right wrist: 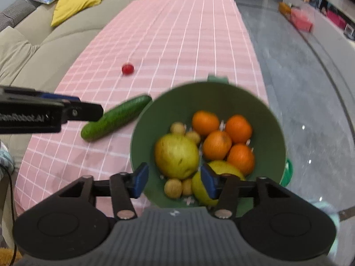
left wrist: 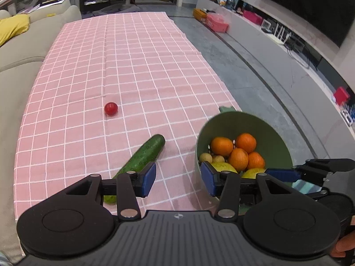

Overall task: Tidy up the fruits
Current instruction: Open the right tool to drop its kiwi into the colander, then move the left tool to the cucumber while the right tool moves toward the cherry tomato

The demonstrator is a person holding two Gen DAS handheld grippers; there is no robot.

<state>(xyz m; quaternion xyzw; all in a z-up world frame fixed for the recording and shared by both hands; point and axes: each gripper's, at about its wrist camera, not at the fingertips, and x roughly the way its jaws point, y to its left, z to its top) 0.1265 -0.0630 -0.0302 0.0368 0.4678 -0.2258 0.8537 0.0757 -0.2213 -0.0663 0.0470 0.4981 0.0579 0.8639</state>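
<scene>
Right wrist view alone shows the pear (right wrist: 176,155) in the green bowl (right wrist: 261,110) at the table's right edge. Left tongs (left wrist: 178,180) and right tongs (right wrist: 174,181) gape, empty.

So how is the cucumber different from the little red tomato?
The cucumber is long, green and bumpy; the tomato is small, round, smooth and red. The cucumber lies on its side near the green bowl; the tomato sits farther away, alone. Both rest on the pink checked cloth, outside the bowl, touched by no fingers.
</scene>
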